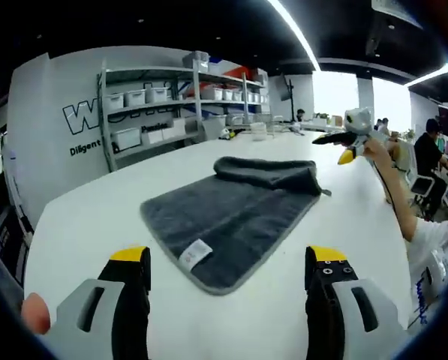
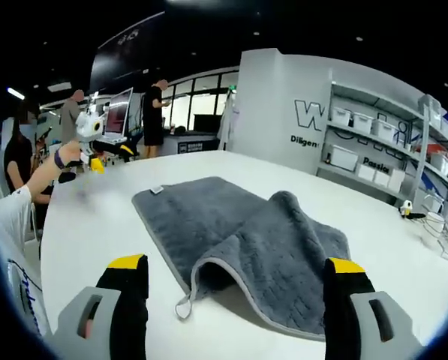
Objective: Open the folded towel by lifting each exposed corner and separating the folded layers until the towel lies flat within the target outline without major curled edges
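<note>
A grey towel [image 1: 231,214] lies on the white table [image 1: 88,225]. Its far end is folded back over itself in a thick bunch [image 1: 269,174], and a white label [image 1: 196,253] sits at the near edge. My left gripper [image 1: 227,259] hovers open above that near edge, touching nothing. The right gripper [image 1: 351,139] is held up by a hand beyond the towel's far right. In the right gripper view the folded flap [image 2: 284,255] of the towel [image 2: 201,214] lies nearest, with a hang loop [image 2: 182,307] at its corner. My right gripper [image 2: 236,264] is open above it. The left gripper [image 2: 88,131] is raised at far left.
Metal shelves with white bins [image 1: 171,97] stand against a lettered wall [image 1: 81,116] behind the table. A person's arm [image 1: 396,195] reaches in along the table's right side. People and monitors [image 2: 133,112] are at desks beyond the table's far edge.
</note>
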